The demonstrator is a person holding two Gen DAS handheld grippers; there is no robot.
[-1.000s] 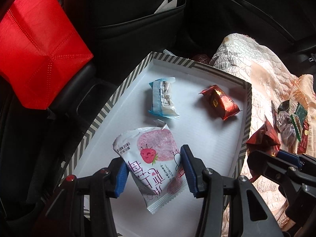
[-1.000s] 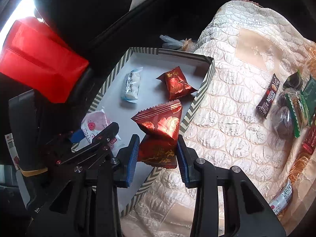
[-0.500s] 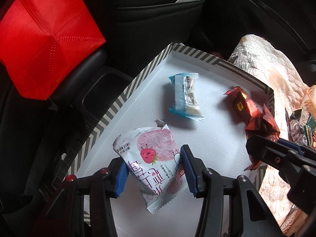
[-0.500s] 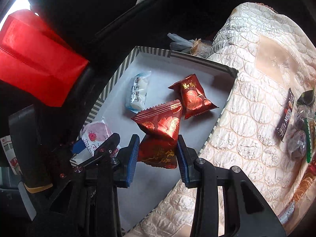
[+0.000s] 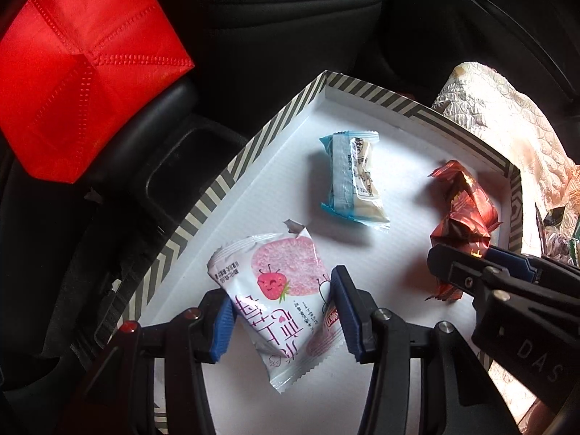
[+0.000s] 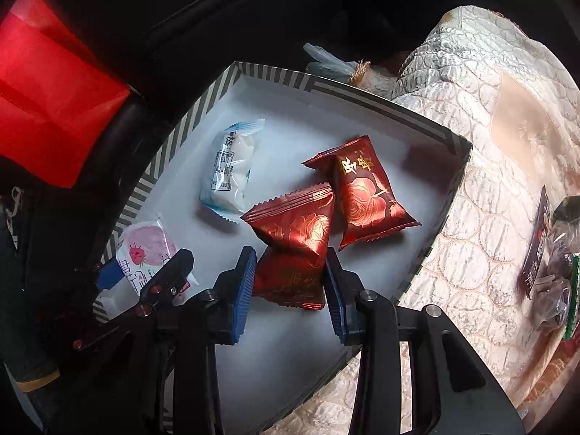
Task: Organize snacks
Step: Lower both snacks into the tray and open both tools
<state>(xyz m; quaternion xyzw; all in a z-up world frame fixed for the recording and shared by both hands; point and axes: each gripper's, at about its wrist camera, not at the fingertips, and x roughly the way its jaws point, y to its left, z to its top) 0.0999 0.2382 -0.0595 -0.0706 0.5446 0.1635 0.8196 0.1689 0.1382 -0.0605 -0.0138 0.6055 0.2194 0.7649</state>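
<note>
Left hand-held gripper (image 5: 282, 311) pinches the pink strawberry packet (image 5: 279, 301) at a moderate gap, low over the striped tray (image 5: 232, 170). Right hand-held gripper (image 6: 290, 282), jaws narrower, clamps a red foil packet (image 6: 293, 250) above the tray floor beside a second red packet (image 6: 362, 192). Both point steeply down, apparently to set snacks in. Blue-white packet (image 5: 353, 177) already lies there; loose snacks (image 6: 551, 253) wait on the quilted cover (image 6: 471, 152).

A red fabric bag (image 5: 76, 83) sits beside black car upholstery (image 5: 275, 36), with a quilted cream cloth (image 6: 482, 166) opposite.
</note>
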